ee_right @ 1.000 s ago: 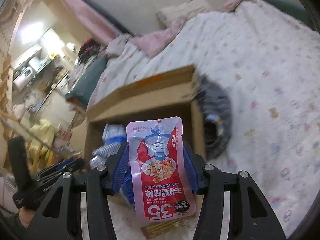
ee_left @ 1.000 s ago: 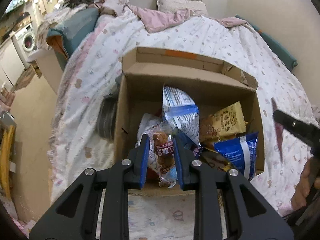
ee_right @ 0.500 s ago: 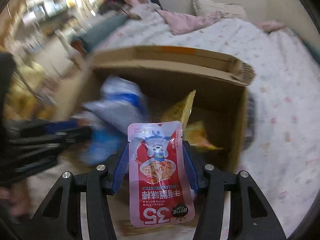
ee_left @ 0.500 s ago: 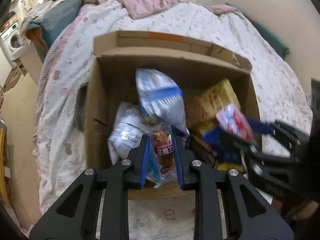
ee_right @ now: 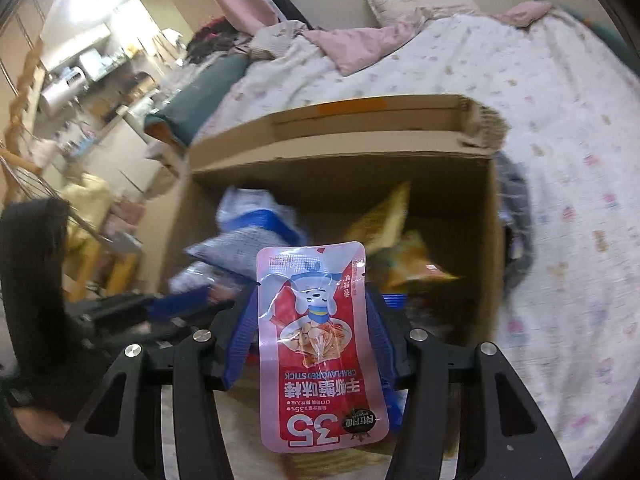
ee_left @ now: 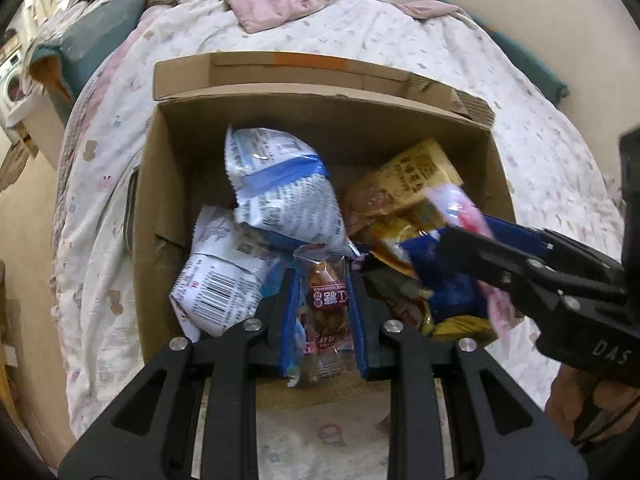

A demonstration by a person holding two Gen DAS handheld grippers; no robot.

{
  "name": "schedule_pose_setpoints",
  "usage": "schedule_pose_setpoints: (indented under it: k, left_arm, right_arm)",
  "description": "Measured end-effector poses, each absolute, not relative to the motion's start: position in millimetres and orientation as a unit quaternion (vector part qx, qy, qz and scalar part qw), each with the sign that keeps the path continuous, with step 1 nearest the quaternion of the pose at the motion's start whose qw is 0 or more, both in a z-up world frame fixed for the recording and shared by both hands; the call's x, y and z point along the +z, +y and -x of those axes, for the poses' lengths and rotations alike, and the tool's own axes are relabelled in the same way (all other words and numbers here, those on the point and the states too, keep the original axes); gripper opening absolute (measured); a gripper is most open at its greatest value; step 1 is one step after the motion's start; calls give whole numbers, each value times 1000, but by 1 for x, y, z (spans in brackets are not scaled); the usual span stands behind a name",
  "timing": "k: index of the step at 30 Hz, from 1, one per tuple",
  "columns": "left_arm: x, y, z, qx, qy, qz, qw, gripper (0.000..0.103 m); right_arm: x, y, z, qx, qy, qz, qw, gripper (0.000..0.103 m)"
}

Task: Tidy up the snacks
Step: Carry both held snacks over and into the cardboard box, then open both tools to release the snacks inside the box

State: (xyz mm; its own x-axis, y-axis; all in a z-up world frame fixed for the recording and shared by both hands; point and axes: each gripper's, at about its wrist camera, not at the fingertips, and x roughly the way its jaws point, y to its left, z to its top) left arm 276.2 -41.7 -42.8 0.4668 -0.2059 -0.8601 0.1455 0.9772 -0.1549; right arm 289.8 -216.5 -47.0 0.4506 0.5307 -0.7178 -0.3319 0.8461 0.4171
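A flower-print bed [ee_left: 400, 40] is seen, and on it an open cardboard box [ee_left: 320, 112] already part-filled with snack bags. Just above its near edge, two packets are being held. The pink crab-stick pouch [ee_right: 320, 340] is clamped flat by the right gripper [ee_right: 316, 344], long axis running along the fingers, toward the box's right half. The small clear-wrapped snack [ee_left: 326, 312] is pinched tight by the left gripper [ee_left: 324, 312], pointing likewise. Both are poised over the box; the drop lies straight ahead and below.
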Motion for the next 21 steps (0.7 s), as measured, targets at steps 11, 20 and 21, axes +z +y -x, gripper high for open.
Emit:
schedule_pose_setpoints:
  k: [11, 20, 21]
  left_arm:
    - [-49, -37, -278, -74, 523, 4, 849, 62]
    - [-42, -40, -274, -65, 506, -16, 860, 75]
    - [-42, -38, -274, -65, 506, -13, 860, 75]
  right_arm:
    - [-72, -200, -306, 228, 501, -87, 830, 56]
    - [-68, -221, -304, 244, 491, -167, 820, 60]
    - [-68, -222, -305, 244, 490, -173, 819, 62]
